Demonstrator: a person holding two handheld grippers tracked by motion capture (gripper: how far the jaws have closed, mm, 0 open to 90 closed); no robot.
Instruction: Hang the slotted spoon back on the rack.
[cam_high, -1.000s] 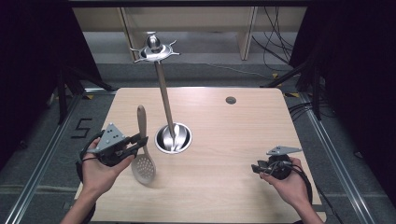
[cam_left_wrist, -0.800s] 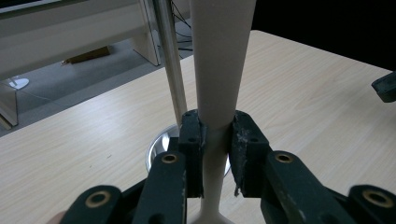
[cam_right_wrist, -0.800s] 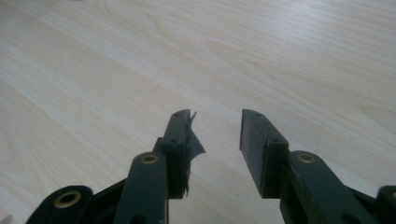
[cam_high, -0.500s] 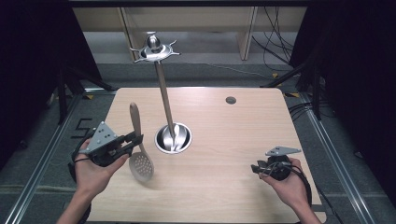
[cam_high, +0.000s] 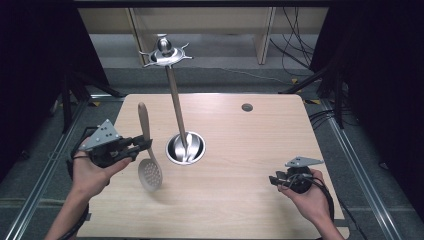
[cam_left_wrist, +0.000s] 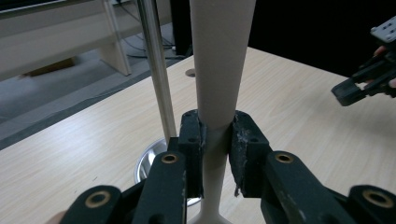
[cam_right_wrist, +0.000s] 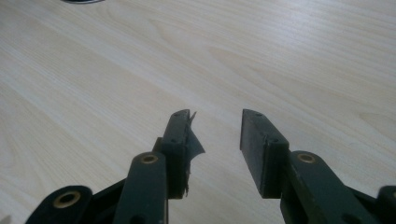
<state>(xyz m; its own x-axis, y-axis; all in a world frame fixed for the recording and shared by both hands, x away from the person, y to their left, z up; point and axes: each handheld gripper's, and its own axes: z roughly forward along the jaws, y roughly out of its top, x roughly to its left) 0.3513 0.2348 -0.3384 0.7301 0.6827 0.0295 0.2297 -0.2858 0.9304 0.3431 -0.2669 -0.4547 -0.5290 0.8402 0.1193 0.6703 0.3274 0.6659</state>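
High view, left gripper (cam_high: 145, 144) level, clamping upright slotted spoon (cam_high: 148, 159), right gripper (cam_high: 274, 179) low, parted, empty.

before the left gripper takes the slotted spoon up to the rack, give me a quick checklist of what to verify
1. Left gripper clamped on the slotted spoon handle: ok.
2. Spoon bowl lifted off the table: ok, judging by the shadow under it.
3. Spoon clear of the rack pole: ok, apart.
4. Free hook on the rack top: cannot tell.
5. Right gripper open, holding nothing, out of the way: ok.
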